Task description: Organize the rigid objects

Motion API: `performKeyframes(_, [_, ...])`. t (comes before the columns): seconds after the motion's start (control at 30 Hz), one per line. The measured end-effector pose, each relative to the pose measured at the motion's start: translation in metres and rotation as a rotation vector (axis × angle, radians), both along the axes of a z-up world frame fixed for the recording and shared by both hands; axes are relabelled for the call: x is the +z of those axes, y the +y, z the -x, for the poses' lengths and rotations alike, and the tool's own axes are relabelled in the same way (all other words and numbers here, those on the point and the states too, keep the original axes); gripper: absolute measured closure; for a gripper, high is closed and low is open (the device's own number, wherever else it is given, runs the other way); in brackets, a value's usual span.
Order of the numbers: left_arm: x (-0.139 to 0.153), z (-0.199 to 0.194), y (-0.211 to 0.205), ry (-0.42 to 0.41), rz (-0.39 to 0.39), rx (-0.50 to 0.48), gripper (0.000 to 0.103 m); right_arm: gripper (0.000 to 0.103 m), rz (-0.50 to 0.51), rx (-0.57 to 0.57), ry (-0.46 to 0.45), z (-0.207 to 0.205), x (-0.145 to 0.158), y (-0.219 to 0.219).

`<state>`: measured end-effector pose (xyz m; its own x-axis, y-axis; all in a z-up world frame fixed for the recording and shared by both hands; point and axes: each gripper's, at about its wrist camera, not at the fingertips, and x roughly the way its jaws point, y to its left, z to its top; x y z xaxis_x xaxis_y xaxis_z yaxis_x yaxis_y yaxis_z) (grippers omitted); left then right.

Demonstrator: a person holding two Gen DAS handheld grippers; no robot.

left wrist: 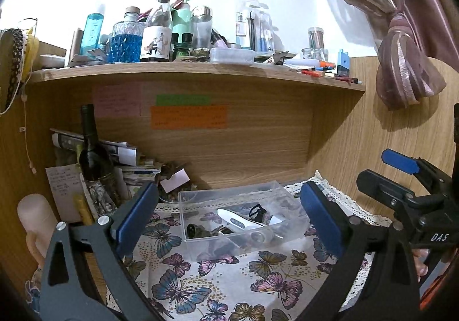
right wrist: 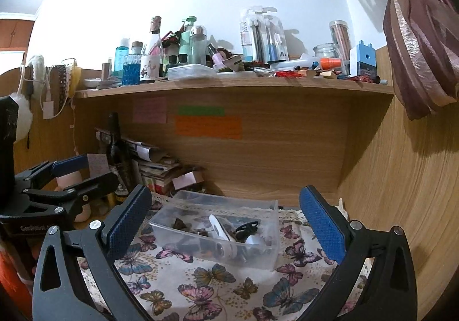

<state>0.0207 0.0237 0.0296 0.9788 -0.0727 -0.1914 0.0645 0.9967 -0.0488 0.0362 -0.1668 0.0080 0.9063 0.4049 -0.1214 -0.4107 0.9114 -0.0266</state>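
Note:
A clear plastic bin (left wrist: 200, 200) (right wrist: 266, 256) sits on a butterfly-print cloth (left wrist: 223, 289) (right wrist: 200, 286) in a wooden desk nook. It holds a white thermometer-like device (left wrist: 238, 220) (right wrist: 218, 227) and several small dark items. My left gripper (left wrist: 226, 217) is open and empty, with the bin between and beyond its fingers. My right gripper (right wrist: 226, 223) is open and empty, just short of the bin. The right gripper also shows at the right of the left wrist view (left wrist: 401, 177). The left gripper shows at the left of the right wrist view (right wrist: 71, 174).
A dark wine bottle (left wrist: 91, 154) (right wrist: 117, 148) stands by a stack of papers (left wrist: 129, 163) at the back left. The shelf (left wrist: 195, 71) (right wrist: 229, 85) above is crowded with bottles, jars and pens. A tied curtain (left wrist: 401, 62) (right wrist: 421, 48) hangs at the right.

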Motion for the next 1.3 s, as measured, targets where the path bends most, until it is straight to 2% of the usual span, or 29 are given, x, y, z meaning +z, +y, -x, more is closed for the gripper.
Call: performKeyframes(1.3, [-0.0052,-0.0053,-0.0006,0.018,0.024,-0.035,0.001,0.000,-0.013,-0.018,0.021,0.0022,-0.0036,0.0100])
